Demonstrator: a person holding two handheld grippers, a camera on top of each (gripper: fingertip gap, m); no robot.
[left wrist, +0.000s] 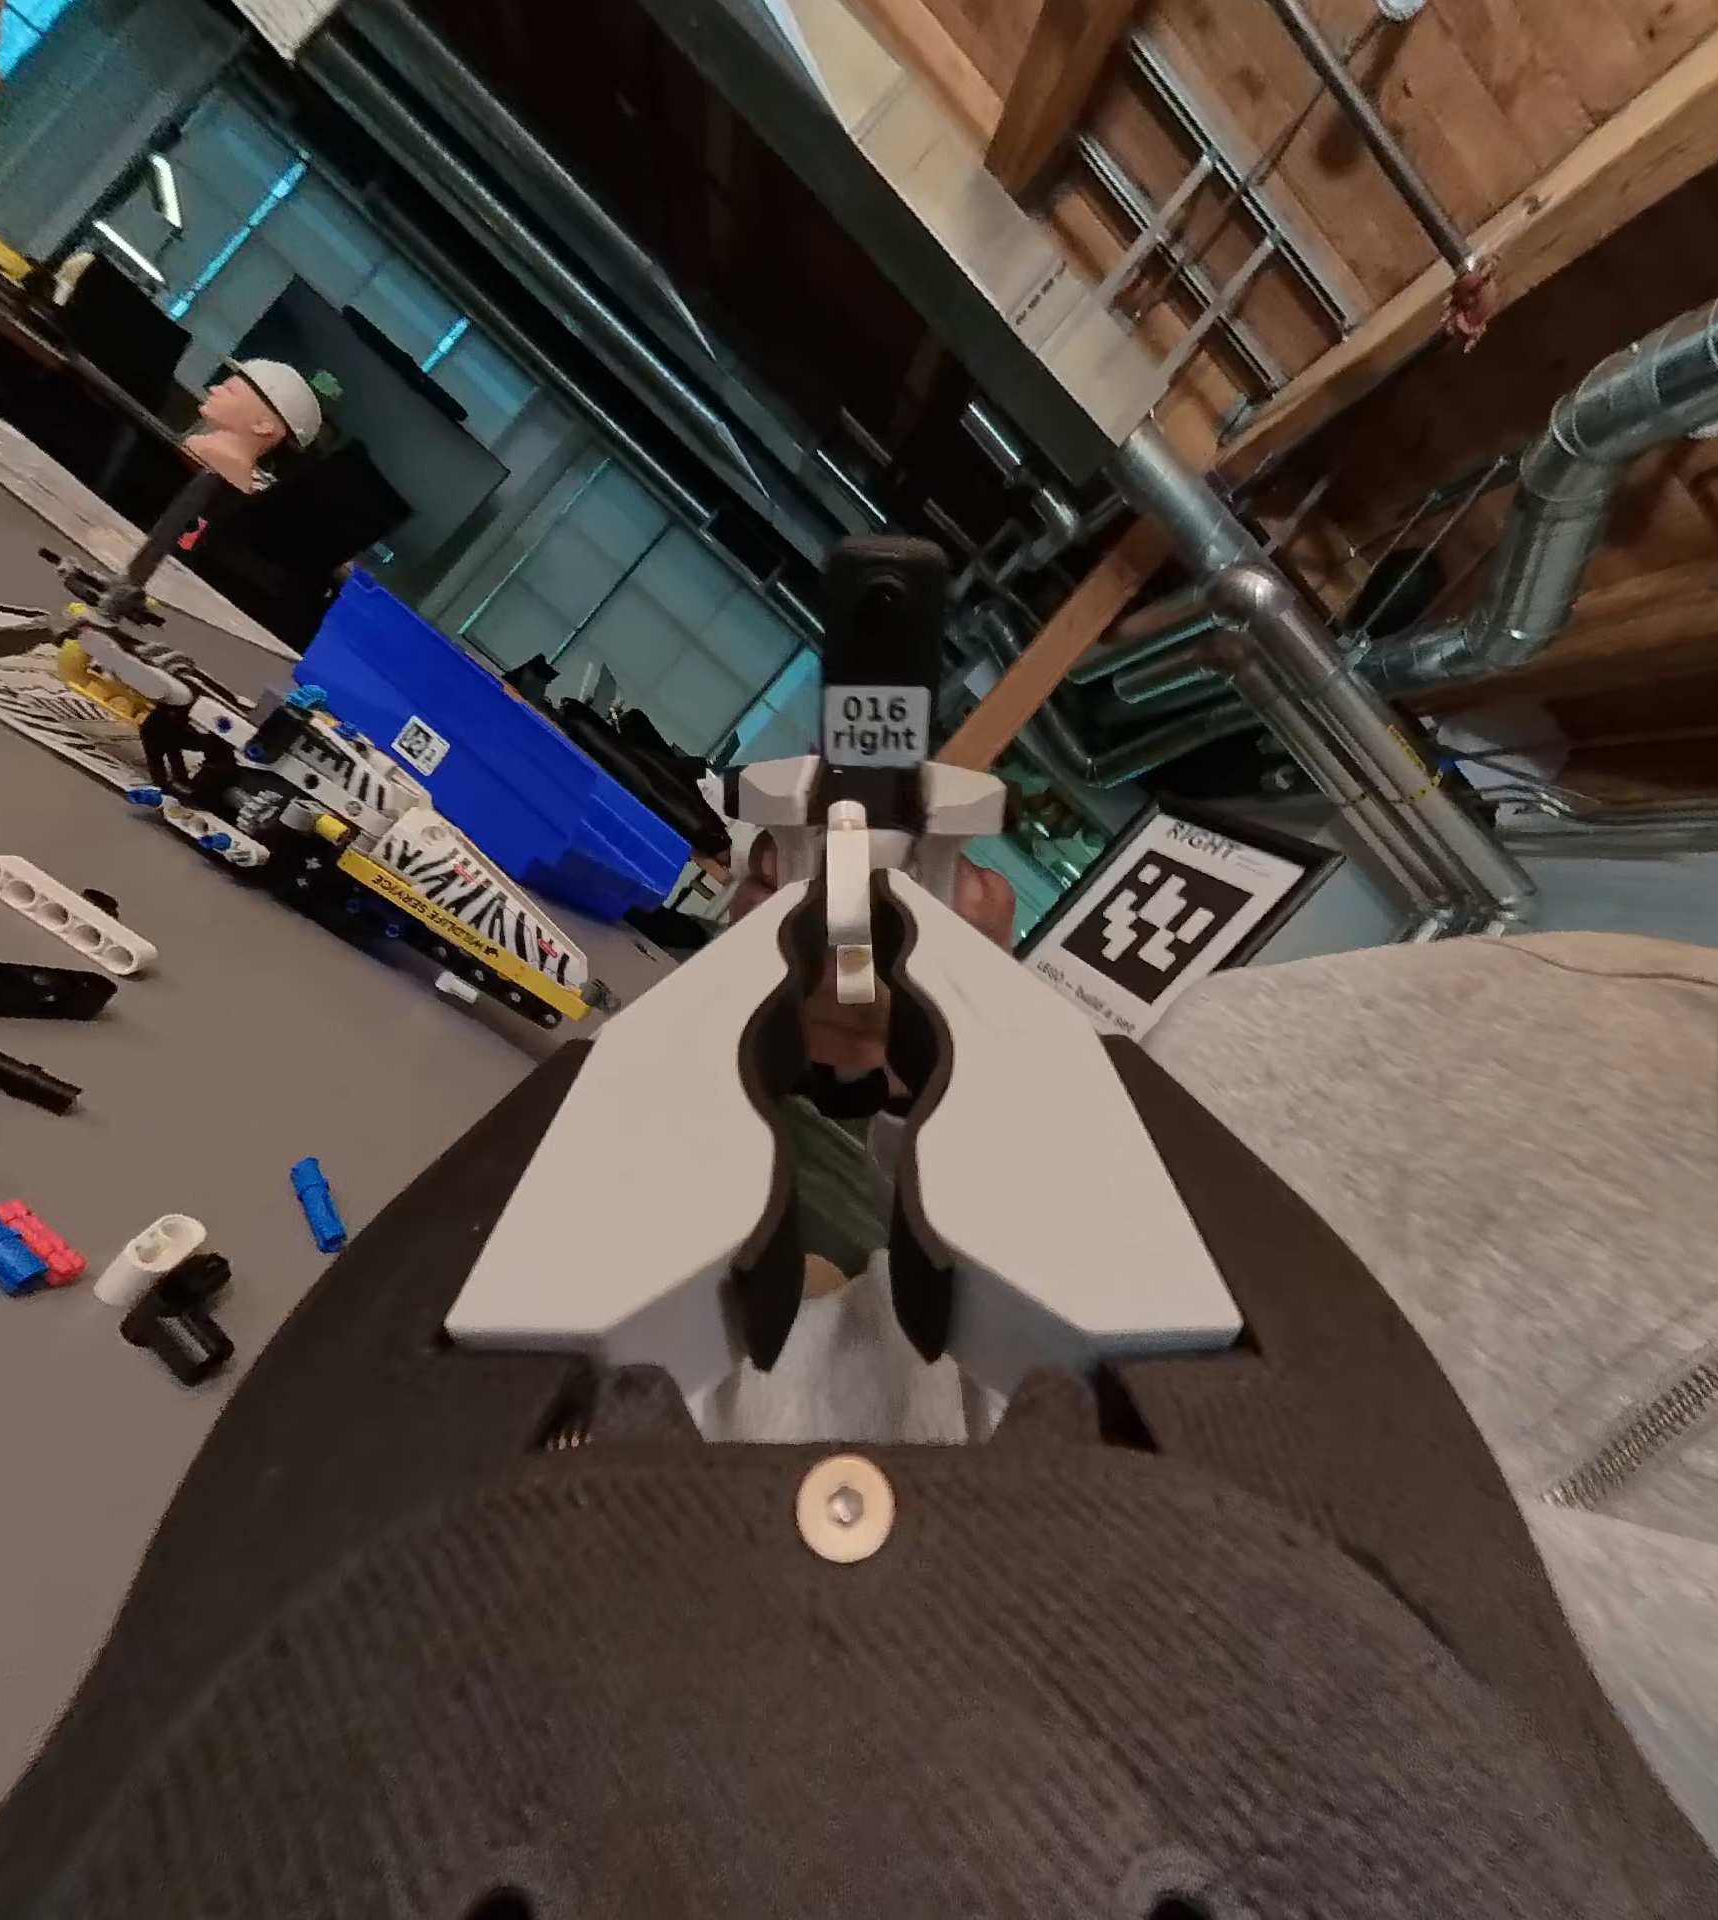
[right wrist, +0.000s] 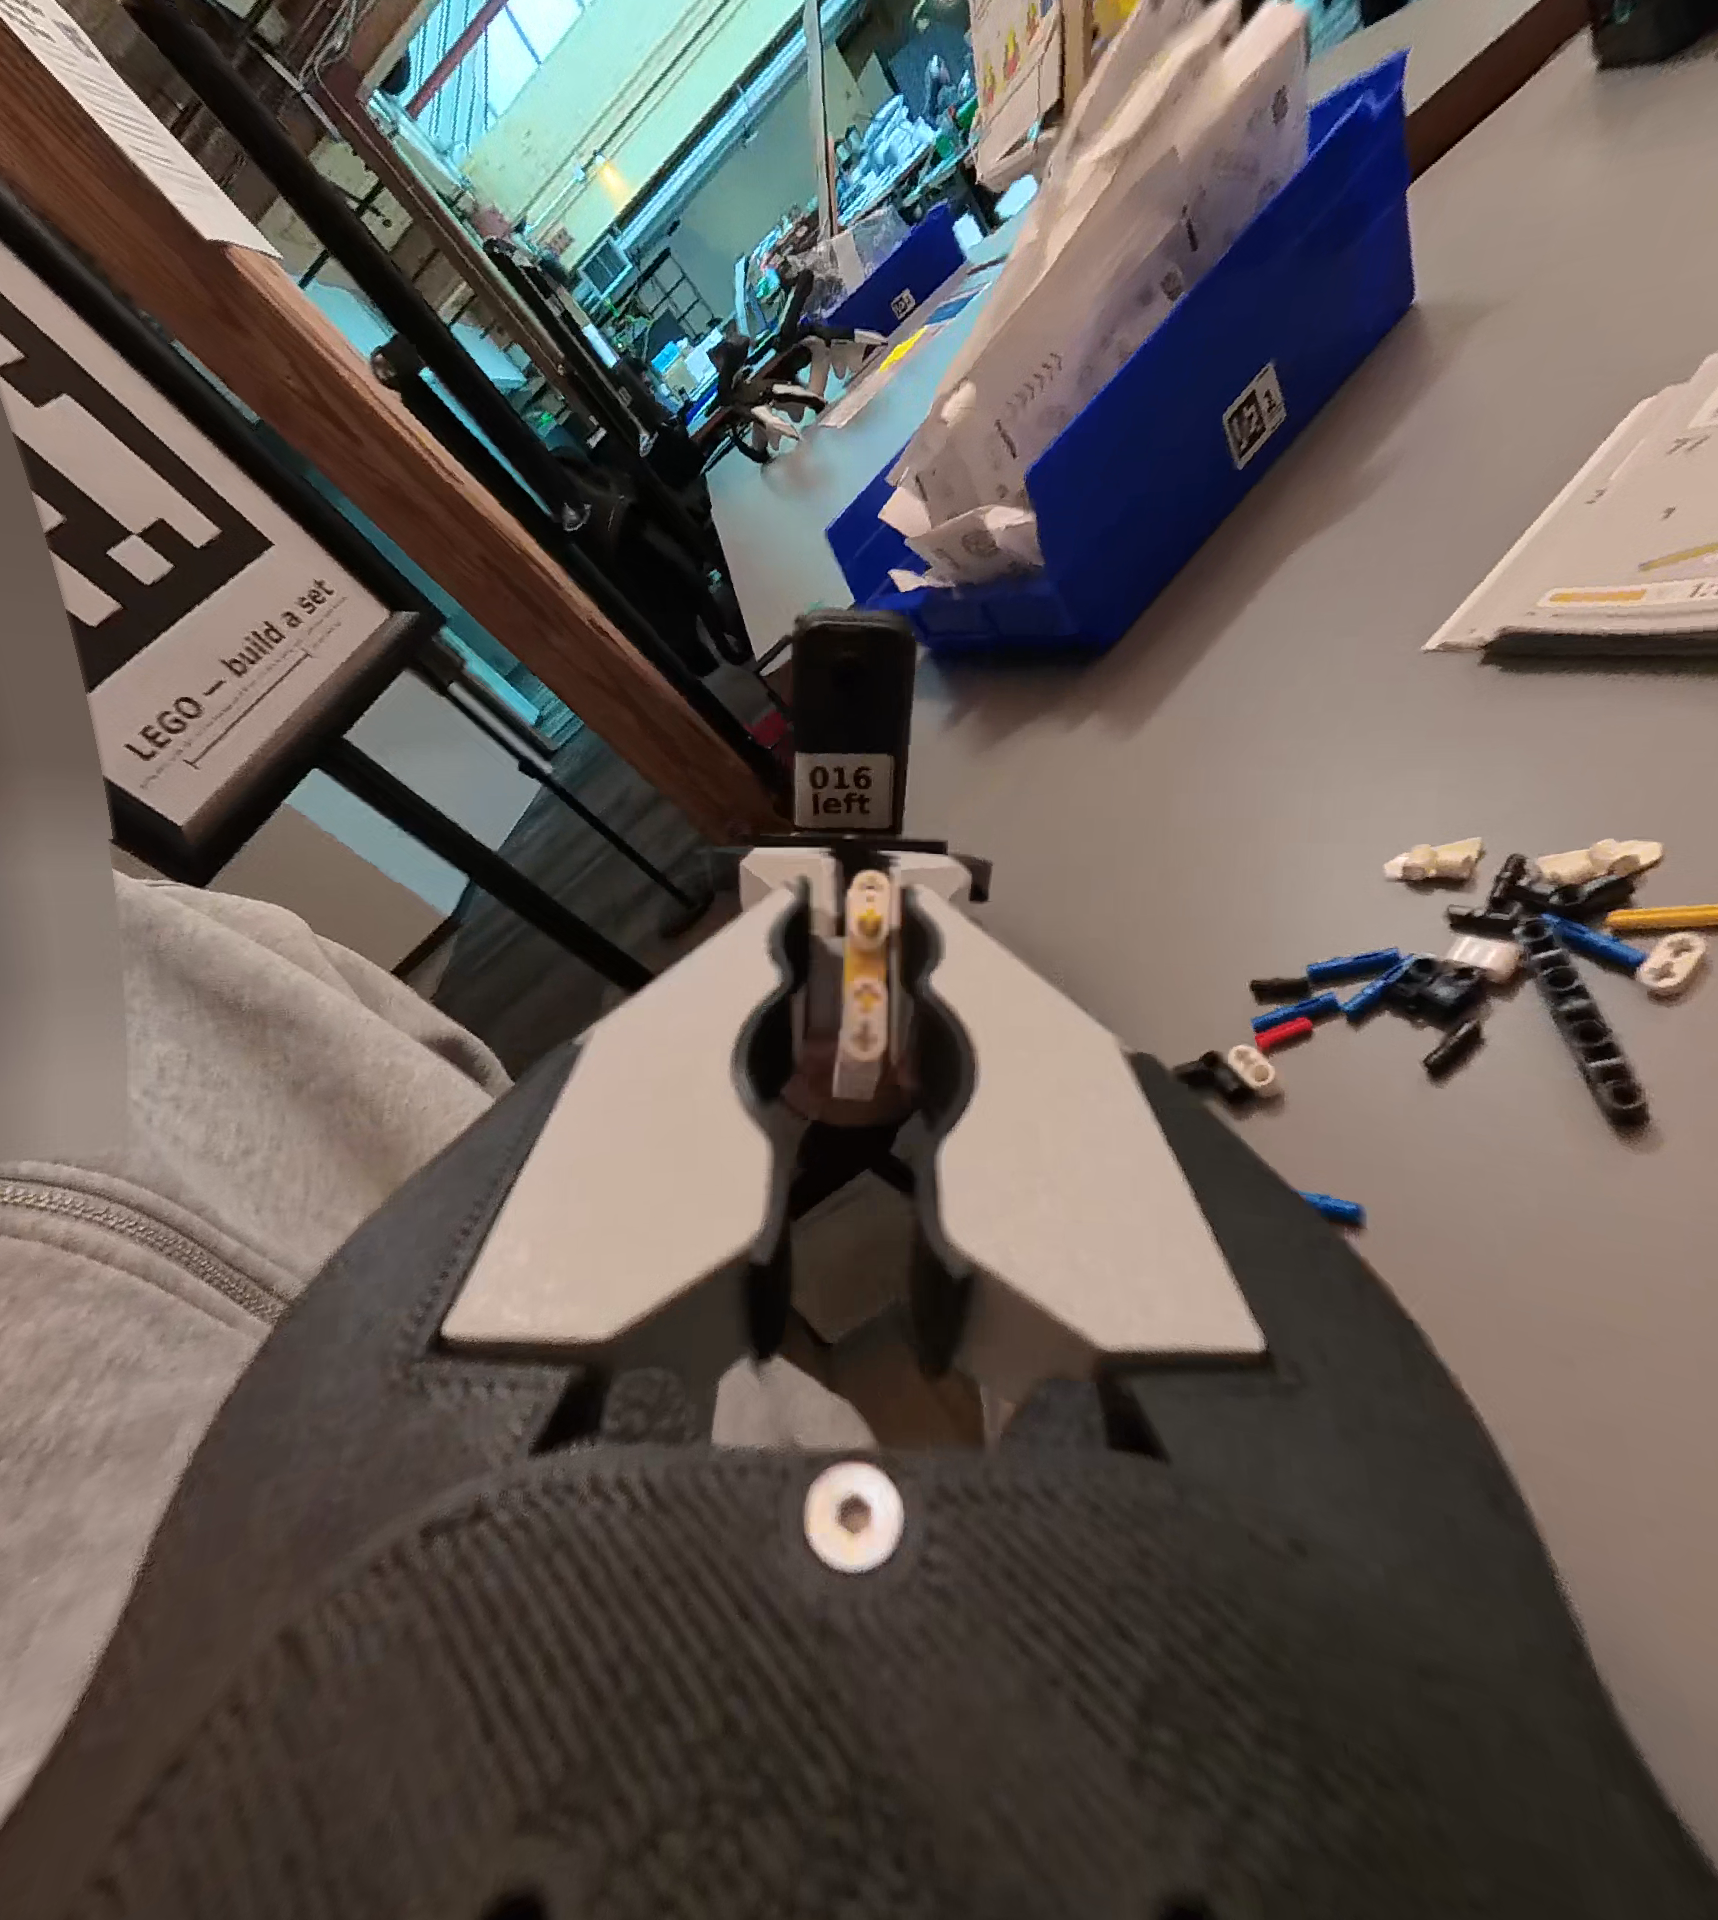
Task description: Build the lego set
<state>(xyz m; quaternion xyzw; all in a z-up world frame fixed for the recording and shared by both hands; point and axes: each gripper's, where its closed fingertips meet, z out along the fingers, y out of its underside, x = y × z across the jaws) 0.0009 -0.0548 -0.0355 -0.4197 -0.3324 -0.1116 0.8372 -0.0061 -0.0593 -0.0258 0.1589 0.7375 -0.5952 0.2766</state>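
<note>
My left gripper and my right gripper point at each other, tip to tip, above the grey table. A small white lego beam stands between the fingertips, and both grippers look shut on it. In the right wrist view the white beam shows yellow axle ends in its holes. The right gripper shows head-on beyond the beam, as does the left gripper. A part-built zebra-striped lego helicopter sits on the table at the left.
Loose lego parts lie at the left, and more loose parts at the right. A blue bin holds paper bags. An instruction booklet lies far right. A framed marker sign stands behind. A grey sleeve is close by. The grippers are tip to tip, or close to it. Both grippers' tips are roughly 20 centimeters from the part-built zebra-striped lego helicopter.
</note>
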